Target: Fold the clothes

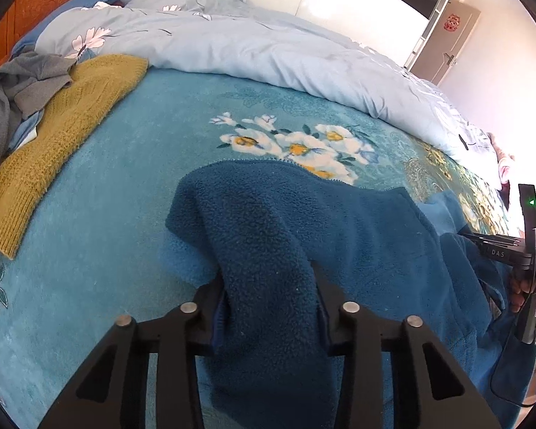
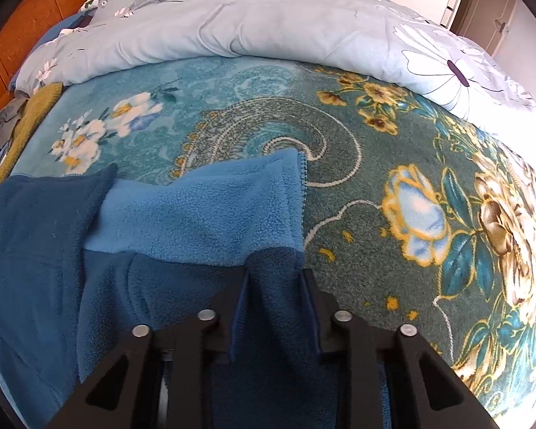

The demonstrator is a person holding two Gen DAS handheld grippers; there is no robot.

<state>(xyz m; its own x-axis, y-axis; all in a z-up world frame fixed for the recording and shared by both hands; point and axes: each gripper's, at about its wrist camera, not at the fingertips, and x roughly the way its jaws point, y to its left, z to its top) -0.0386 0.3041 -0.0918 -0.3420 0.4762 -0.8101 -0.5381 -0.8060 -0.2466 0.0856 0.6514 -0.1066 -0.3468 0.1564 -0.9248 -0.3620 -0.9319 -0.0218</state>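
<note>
- Fleece, deep blue: in my left wrist view my left gripper (image 1: 268, 286) is clamped on a bunched fold of the blue fleece garment (image 1: 303, 221), which spreads from 6 o'clock towards 3 o'clock over the teal floral blanket (image 1: 125, 178).
- My right gripper (image 1: 518, 246) shows at 3 o'clock, at the garment's far edge.
- I judge this thick bunch could slide from the pads if I lift unevenly, or the fold could drag crooked.
- A mustard knit (image 1: 64, 114) and a grey garment (image 1: 21, 85) lie at 10 o'clock; a pale quilt (image 1: 268, 46) runs along 12 o'clock.
- In my right wrist view my right gripper (image 2: 275, 282) pinches a dark fleece edge at 6 o'clock; the lighter fleece side (image 2: 203, 207) lies just beyond.
- A loose corner could flop back.
- A door (image 2: 489, 10) stands at 1 o'clock.
</note>
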